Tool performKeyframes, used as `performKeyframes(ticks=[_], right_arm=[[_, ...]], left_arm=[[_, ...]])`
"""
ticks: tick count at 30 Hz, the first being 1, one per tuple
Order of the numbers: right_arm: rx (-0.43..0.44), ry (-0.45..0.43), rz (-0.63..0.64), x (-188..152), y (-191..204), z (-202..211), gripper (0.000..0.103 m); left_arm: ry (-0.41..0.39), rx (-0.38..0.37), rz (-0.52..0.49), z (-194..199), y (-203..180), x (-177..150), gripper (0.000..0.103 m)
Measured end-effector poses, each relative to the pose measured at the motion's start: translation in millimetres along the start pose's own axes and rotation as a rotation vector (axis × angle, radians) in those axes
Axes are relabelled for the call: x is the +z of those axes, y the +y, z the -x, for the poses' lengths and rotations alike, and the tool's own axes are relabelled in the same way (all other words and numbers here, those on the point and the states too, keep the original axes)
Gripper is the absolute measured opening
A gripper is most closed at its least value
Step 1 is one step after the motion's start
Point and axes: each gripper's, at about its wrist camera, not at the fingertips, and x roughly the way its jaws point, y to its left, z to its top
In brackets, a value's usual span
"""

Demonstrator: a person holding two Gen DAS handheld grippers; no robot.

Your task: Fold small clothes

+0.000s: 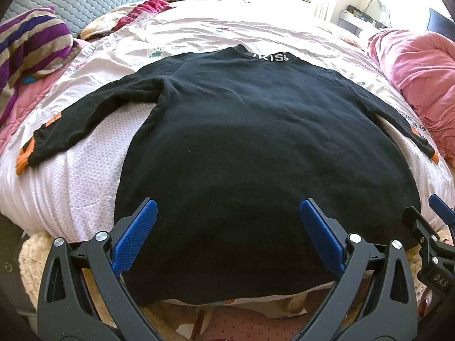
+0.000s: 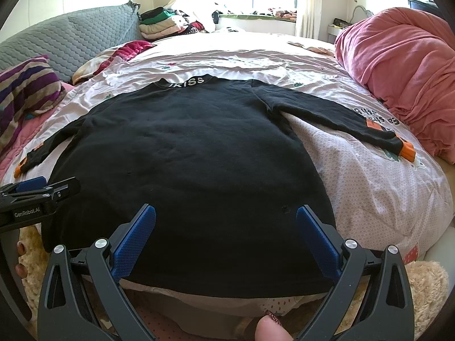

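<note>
Between and ahead of the spread blue fingers [image 1: 136, 238] of the left gripper [image 1: 227, 236], a black long-sleeved sweatshirt [image 1: 250, 147] is lying flat, back up, on a pale pink printed quilt [image 1: 74, 176] that is covering the bed. Both fingers are standing wide apart over the garment's hem, pinching nothing, and whether their tips are touching the cloth cannot be told. Far beyond the fingertips the collar [image 1: 270, 56] is showing white lettering. To the left of the left finger one sleeve is stretching outward, ending in an orange cuff [image 1: 24, 159]; to the right of the right finger the other sleeve is running toward a rumpled pink blanket [image 1: 421, 71]. At the right edge of this view, past the right finger, the right gripper [image 1: 435, 221] is hovering beside the sweatshirt's hem corner. In the right wrist view the right gripper [image 2: 226, 236] is likewise holding its blue fingers [image 2: 315, 241] spread open above the hem of the sweatshirt [image 2: 193, 156], gripping nothing. Left of its left finger the left gripper [image 2: 42, 190] is reaching in over the fabric's edge. Beyond the fingers and off to the left, a striped purple cloth [image 2: 25, 88] is lying against a grey quilted headboard [image 2: 85, 37], with a stack of folded clothes [image 2: 162, 24] farther back.
</note>
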Motion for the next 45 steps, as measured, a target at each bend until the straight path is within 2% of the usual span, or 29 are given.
performKeyframes(ticks=[18, 45], right_arm=[[-0.016, 0.002, -0.005, 22, -6, -13, 0.099], [-0.068, -0.026, -0.088, 94, -39, -49, 0.099]], left_arm=[[-0.003, -0.003, 0.001, -12, -6, 17, 0.095], [-0.014, 0.015, -0.021, -49, -34, 91, 0.095]])
